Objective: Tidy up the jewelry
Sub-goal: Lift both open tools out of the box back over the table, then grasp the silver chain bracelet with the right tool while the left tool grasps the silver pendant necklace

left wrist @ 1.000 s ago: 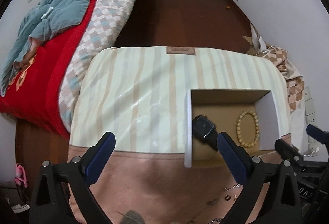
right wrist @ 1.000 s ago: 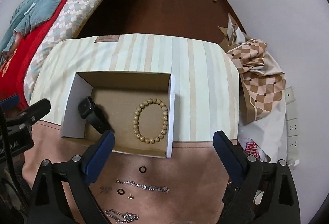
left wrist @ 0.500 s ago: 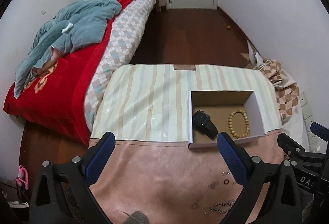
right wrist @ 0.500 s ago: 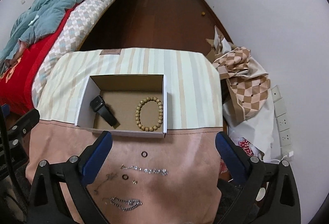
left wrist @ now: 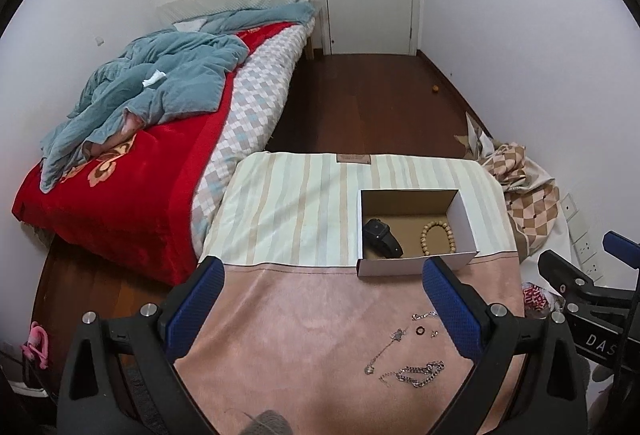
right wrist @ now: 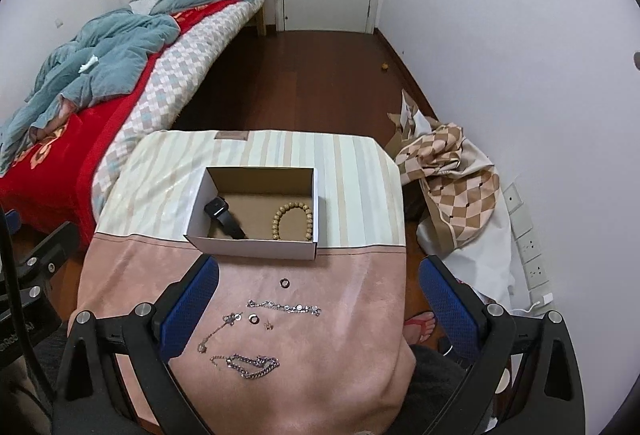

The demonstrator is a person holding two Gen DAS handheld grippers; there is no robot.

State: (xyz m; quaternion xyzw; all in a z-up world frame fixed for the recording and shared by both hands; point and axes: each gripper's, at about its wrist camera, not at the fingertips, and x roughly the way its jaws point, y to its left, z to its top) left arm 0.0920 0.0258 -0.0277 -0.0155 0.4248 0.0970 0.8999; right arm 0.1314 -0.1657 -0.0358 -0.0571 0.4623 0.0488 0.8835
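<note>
I see the bed with its red blanket on the left and the cloth-covered table below my grippers. A cardboard box sits where the striped cloth meets the pink one; inside it lie a black watch and, apart from it, a bead bracelet. On the pink cloth nearer me lie a silver chain, a crystal bracelet, a thin necklace and two rings. My left gripper and right gripper both hang above the table, fingers spread wide, holding nothing.
</note>
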